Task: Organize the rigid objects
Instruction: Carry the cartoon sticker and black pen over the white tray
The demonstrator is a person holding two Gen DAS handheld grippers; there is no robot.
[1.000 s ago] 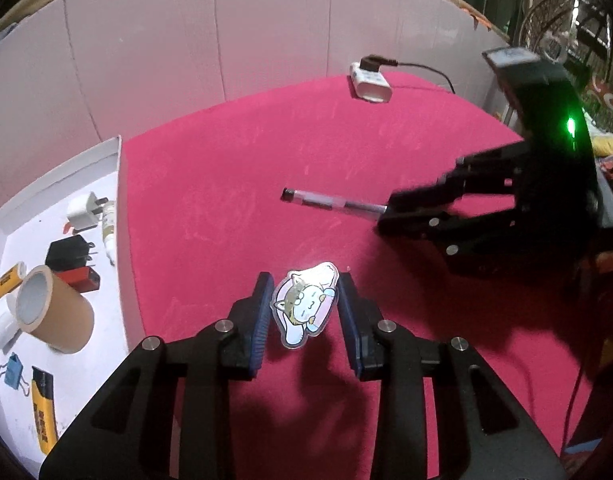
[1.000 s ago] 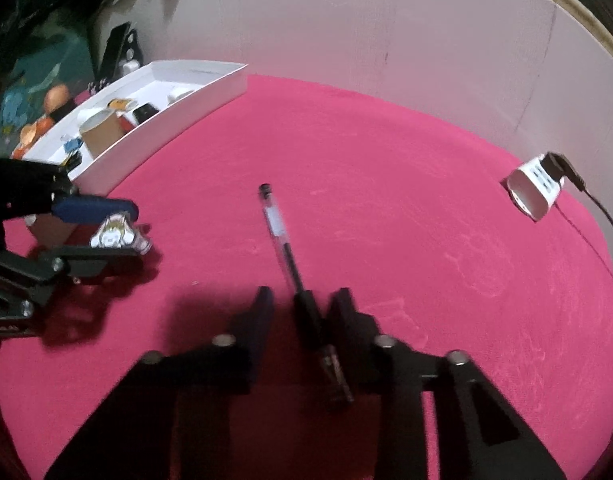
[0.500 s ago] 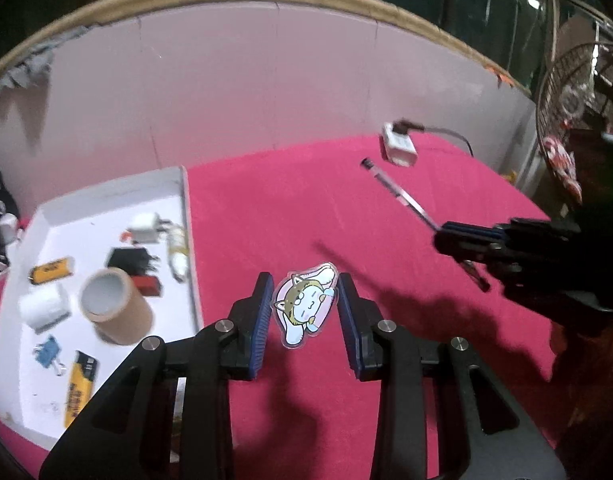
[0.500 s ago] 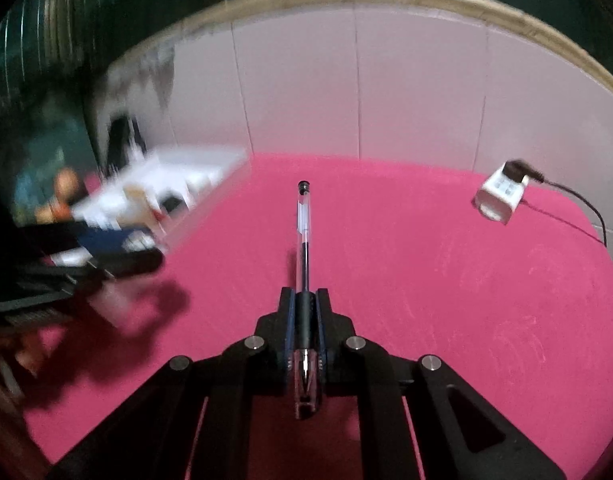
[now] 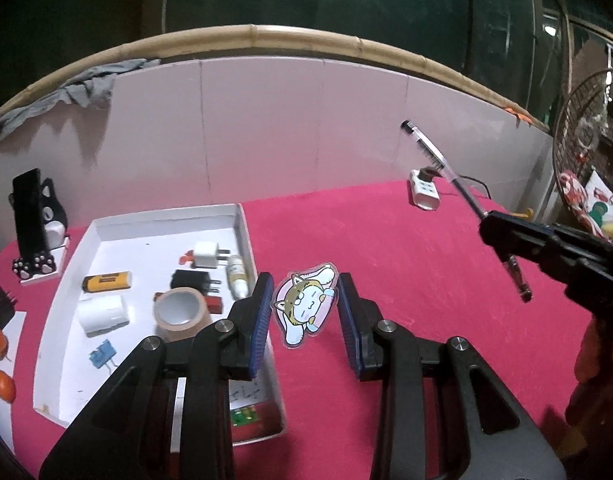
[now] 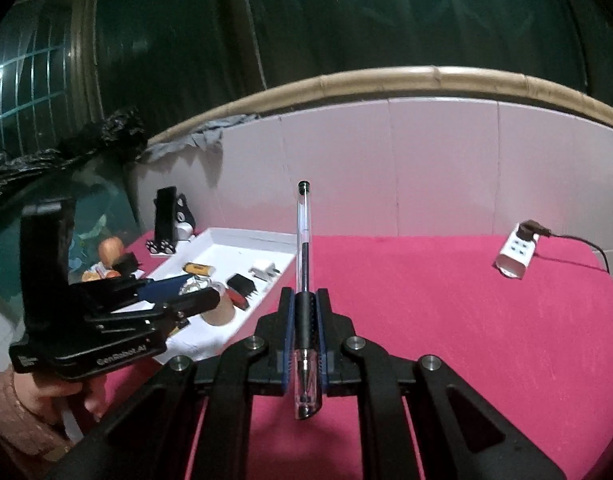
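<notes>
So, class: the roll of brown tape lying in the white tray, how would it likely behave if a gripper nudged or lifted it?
The tape roll looks like a stiff ring, so it should probably keep its shape. It rests flat, hole up, in the white tray, so a nudge likely slides it. Set on edge, it might roll.

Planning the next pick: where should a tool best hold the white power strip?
Across the narrow sides of the power strip, near its free end, coming from above: it lies flat on the cloth, and a plug occupies the other end.

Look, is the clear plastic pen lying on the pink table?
No, the clear plastic pen is clamped between the fingers of the right gripper, lifted above the pink table.
</notes>
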